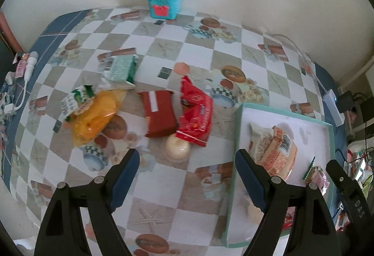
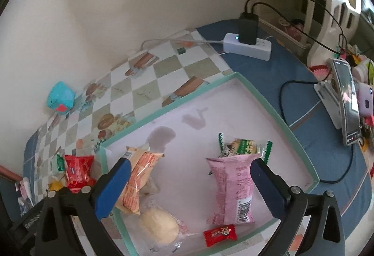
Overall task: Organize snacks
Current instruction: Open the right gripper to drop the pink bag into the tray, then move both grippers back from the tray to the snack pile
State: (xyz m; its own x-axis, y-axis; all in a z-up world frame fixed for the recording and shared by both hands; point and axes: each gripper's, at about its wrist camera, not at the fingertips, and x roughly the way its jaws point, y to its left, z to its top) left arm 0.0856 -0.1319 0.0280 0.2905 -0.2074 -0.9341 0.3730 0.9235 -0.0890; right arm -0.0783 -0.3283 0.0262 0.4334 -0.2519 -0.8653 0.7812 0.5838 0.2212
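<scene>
Both sets of jaws stand wide with nothing between them. The left gripper hangs over the checked table, where six loose snacks lie: green packet, yellow bag, dark red pack, bright red bag, round bun, small green-white packet. The right gripper hangs above the tray holding five: the pink packet lies lengthwise away from the camera, barcode end nearest.

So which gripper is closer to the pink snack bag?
Right. The right gripper hovers open right over the pink snack bag in the tray; the left gripper is beside the tray, over the tablecloth.
</scene>
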